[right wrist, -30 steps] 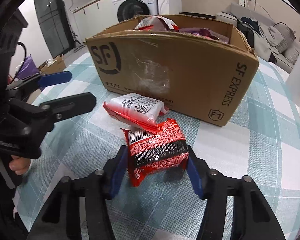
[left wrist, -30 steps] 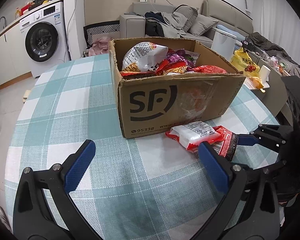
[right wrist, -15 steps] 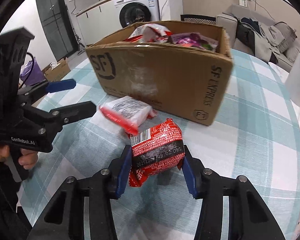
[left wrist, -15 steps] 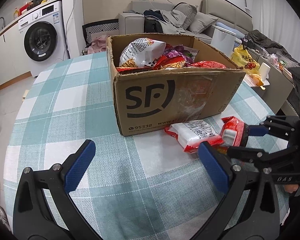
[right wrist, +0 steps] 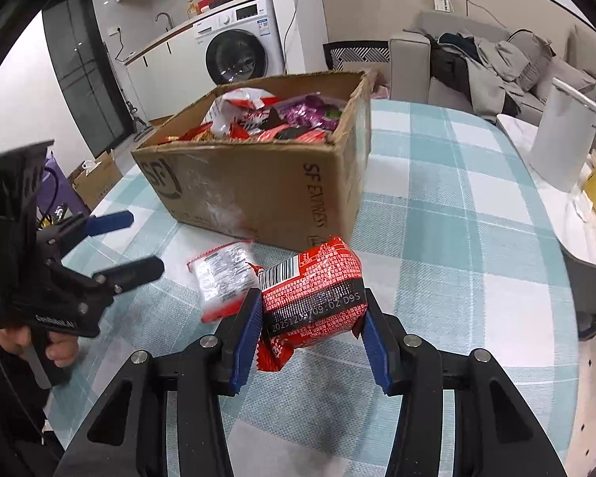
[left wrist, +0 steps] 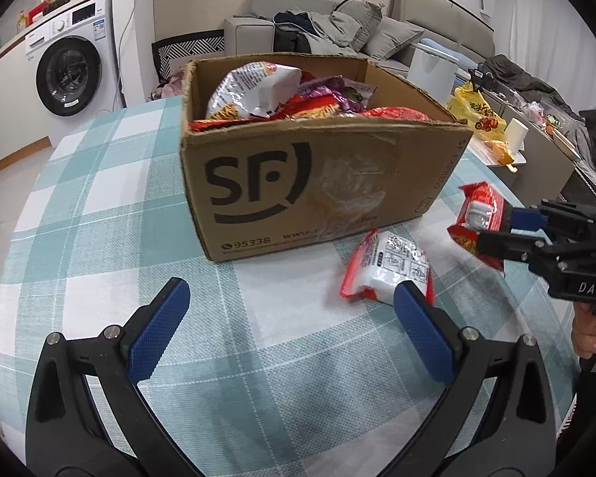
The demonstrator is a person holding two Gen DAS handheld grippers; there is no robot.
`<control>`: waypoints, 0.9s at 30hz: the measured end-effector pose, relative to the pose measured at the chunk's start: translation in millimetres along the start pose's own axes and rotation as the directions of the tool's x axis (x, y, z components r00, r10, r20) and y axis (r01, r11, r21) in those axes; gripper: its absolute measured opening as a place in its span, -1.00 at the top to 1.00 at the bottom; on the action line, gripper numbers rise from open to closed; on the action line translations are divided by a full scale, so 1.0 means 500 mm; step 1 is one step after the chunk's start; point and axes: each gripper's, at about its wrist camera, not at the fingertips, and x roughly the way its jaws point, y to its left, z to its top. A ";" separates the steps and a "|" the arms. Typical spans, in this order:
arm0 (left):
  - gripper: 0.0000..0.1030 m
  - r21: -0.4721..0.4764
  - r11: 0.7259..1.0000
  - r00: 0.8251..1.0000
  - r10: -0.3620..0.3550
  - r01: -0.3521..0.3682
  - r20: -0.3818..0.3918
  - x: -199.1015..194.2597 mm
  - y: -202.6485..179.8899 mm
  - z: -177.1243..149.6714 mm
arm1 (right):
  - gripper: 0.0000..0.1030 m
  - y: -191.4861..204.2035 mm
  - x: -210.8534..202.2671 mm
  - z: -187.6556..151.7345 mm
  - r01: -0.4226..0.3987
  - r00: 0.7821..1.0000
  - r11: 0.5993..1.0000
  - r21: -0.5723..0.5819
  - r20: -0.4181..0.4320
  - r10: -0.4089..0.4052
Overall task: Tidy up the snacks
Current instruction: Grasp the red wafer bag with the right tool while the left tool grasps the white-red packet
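A cardboard SF box [left wrist: 298, 183] full of snack bags stands on the checked tablecloth; it also shows in the right wrist view [right wrist: 258, 190]. My right gripper [right wrist: 310, 330] is shut on a red snack packet [right wrist: 314, 298] and holds it above the table, right of the box; the packet also shows in the left wrist view [left wrist: 478, 218]. A white and red snack packet [left wrist: 389, 270] lies on the cloth in front of the box, also in the right wrist view [right wrist: 222, 278]. My left gripper [left wrist: 290, 326] is open and empty, just short of that packet.
The table [left wrist: 99, 238] is round with a teal checked cloth. A washing machine [left wrist: 71, 67] and a sofa [left wrist: 337, 35] stand behind it. A side table with a yellow bag [left wrist: 480, 115] and a white bin [right wrist: 560, 139] are to the right.
My right gripper has lifted the red packet off the cloth and carried it up and to the right of the box. The left gripper has stayed open and edged nearer the white packet.
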 end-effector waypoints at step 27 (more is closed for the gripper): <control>-0.49 0.180 0.981 0.992 -0.050 0.071 -0.119 0.121 -0.167 0.017 | 0.06 -0.011 -0.003 -0.003 -0.027 1.000 0.999 0.022 -0.001 0.027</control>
